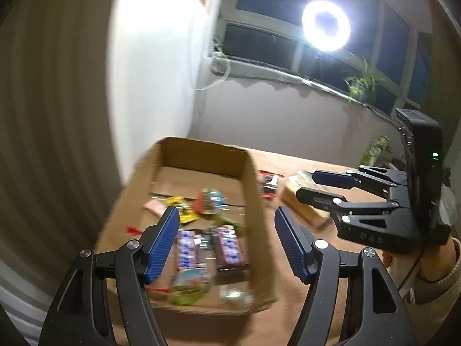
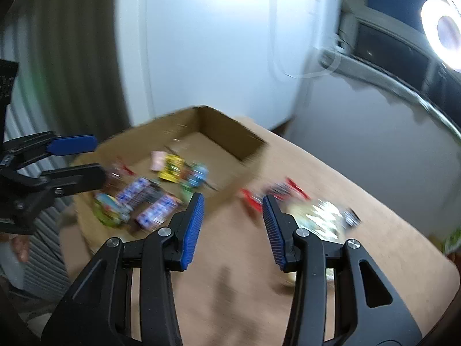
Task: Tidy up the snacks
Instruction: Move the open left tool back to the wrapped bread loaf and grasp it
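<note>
While both ribbed blue tongs (image 1: 226, 242) (image 2: 233, 230) gape empty, cardboard box (image 1: 253, 178) holds glossy wrappers.

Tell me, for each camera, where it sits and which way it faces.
Left wrist: sits on the left claw, facing down into the box of snacks; both open fingers, the right claw and a sleeve show.
Right wrist: sits on the right claw, facing down at the table beside the box; open fingers and the left claw show.
Shared: box, table, ring light.
</note>
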`<action>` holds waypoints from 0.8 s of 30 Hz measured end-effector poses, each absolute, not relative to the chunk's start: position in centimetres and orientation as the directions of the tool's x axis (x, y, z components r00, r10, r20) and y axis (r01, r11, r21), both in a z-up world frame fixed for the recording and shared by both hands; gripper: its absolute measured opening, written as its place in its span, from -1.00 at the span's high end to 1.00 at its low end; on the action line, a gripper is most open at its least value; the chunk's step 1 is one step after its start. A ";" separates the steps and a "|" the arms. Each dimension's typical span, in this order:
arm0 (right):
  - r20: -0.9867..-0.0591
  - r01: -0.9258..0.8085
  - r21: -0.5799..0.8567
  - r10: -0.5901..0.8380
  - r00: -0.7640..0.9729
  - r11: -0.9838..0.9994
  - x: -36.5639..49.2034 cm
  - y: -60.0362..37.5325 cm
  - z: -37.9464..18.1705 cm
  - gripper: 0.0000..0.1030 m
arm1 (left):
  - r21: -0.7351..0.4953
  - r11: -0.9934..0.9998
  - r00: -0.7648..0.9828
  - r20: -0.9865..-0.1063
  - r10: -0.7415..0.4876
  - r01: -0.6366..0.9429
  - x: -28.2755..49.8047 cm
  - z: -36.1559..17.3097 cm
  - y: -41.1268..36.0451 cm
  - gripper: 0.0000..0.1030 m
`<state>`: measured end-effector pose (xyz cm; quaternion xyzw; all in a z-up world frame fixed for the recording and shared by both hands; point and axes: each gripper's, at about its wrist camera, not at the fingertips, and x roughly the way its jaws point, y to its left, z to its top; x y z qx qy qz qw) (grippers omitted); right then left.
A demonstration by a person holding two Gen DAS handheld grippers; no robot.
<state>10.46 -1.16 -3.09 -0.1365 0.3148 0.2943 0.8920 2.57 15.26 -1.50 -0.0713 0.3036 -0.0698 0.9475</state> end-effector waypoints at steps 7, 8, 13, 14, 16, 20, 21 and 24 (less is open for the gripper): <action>-0.658 -0.530 -0.008 0.394 0.641 0.848 11.7 -8.2 -4.6 -0.13 | -0.171 0.965 0.761 -0.593 -0.263 0.201 4.7 -1.8 8.6 -0.34; -0.661 -0.523 0.001 0.393 0.640 0.852 11.9 -9.0 -4.8 -0.13 | -0.171 0.961 0.753 -0.598 -0.276 0.216 5.0 -2.0 7.8 -0.34; -0.681 -0.514 0.053 0.408 0.609 0.856 13.7 -12.4 -5.8 -0.13 | -0.164 0.946 0.703 -0.636 -0.318 0.280 6.3 -3.8 3.1 -0.34; -0.686 -0.515 0.062 0.412 0.600 0.855 14.3 -12.9 -6.0 -0.13 | -0.166 0.946 0.697 -0.642 -0.319 0.280 6.6 -4.3 2.5 -0.34; -0.699 -0.520 0.081 0.420 0.579 0.851 15.6 -13.7 -6.4 -0.13 | -0.190 0.944 0.675 -0.661 -0.327 0.271 7.4 -5.8 1.5 -0.34; -0.722 -0.541 0.139 0.459 0.517 0.829 18.1 -13.8 -7.4 -0.13 | -0.192 0.943 0.635 -0.700 -0.327 0.273 9.0 -8.4 0.1 -0.34; -0.726 -0.545 0.142 0.461 0.511 0.827 18.4 -13.5 -7.6 -0.13 | -0.186 0.943 0.627 -0.709 -0.324 0.277 9.6 -9.0 -0.2 -0.34; -0.739 -0.571 0.177 0.491 0.462 0.802 19.3 -12.3 -8.5 -0.13 | -0.201 0.938 0.600 -0.726 -0.336 0.282 10.9 -10.0 -0.7 -0.34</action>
